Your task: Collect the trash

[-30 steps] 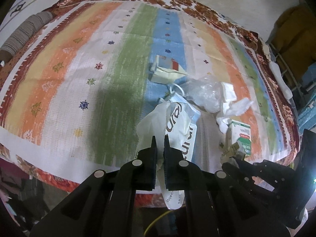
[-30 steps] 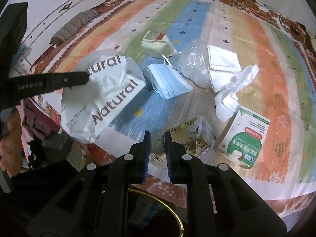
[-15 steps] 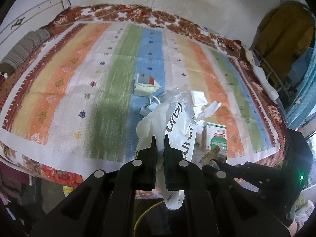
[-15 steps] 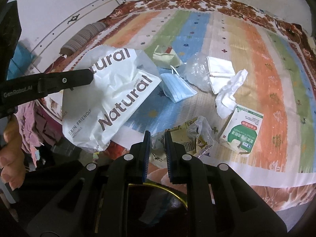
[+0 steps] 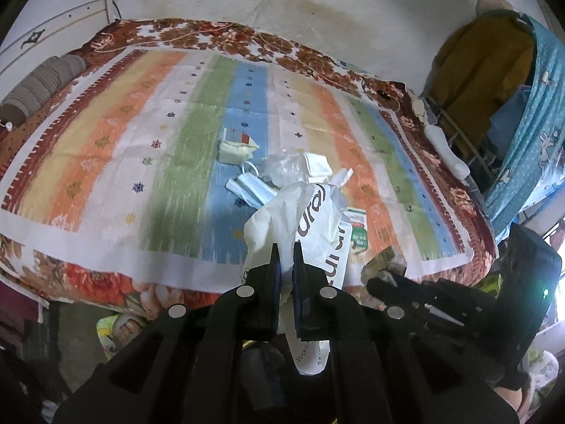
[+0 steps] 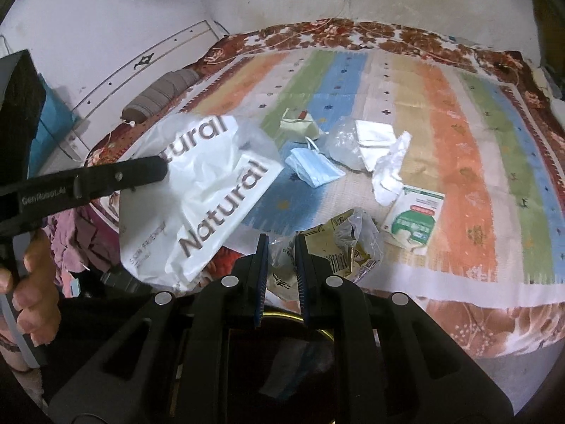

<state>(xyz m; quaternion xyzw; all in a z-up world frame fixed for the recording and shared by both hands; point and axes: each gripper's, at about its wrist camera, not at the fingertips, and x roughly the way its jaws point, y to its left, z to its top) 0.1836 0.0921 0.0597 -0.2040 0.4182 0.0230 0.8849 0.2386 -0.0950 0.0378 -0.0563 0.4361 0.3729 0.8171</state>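
Note:
My left gripper [image 5: 285, 247] is shut on a white plastic bag printed "Natural" [image 5: 310, 219], held off the bed's near edge; the bag also shows in the right wrist view [image 6: 212, 190]. My right gripper [image 6: 279, 243] is shut on a crumpled gold and clear wrapper [image 6: 339, 243] near the bed's front edge. On the striped bedspread [image 6: 459, 148] lie a blue face mask [image 6: 312, 169], a clear plastic bag [image 6: 340, 145], white tissues [image 6: 388, 166], a green and white carton [image 6: 415, 219] and a cream pouch [image 6: 298, 127].
A grey rolled cushion [image 6: 159, 95] lies at the bed's left end by a white headboard. A bin with a gold rim [image 6: 317, 332] sits below my right gripper. Yellow and blue cloths [image 5: 512, 81] hang at the right.
Both grippers have pulled back and risen from the bed, each still holding its item. The bag now hangs off the bed's near edge.

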